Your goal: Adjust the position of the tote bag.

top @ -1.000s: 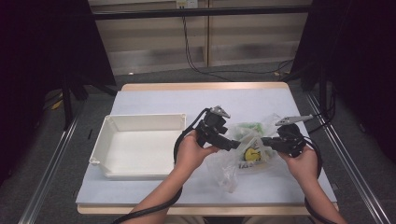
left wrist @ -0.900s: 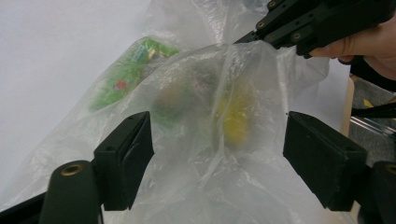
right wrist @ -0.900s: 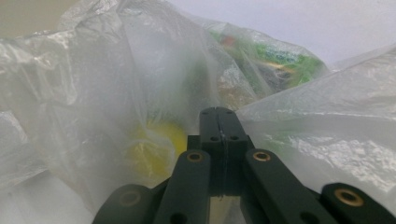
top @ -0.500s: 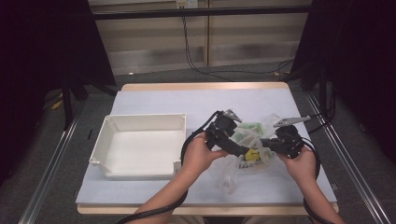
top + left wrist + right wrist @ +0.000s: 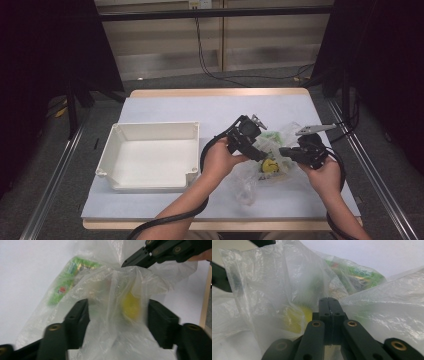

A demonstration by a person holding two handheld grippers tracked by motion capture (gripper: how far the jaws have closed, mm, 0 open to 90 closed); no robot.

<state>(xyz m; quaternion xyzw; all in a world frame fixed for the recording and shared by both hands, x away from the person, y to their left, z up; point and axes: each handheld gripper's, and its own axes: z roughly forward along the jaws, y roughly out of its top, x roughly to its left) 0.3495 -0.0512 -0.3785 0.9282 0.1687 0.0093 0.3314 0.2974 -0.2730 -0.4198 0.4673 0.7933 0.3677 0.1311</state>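
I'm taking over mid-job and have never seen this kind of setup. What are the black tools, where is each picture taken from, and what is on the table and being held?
There is no robot here: a person holds a black two-jaw hand tool in each hand. The high view looks down from above the person's side of the table. The other two pictures come from cameras riding on each tool, looking along its jaws.

On the table sits an empty white tray at the left and a crumpled clear plastic bag at the right, with a yellow item and a green packet inside.

The right gripper is shut, pinching a fold of the bag. The left gripper has its jaws on either side of the bag; they have just been closing, and they do not look to be pressing it yet.
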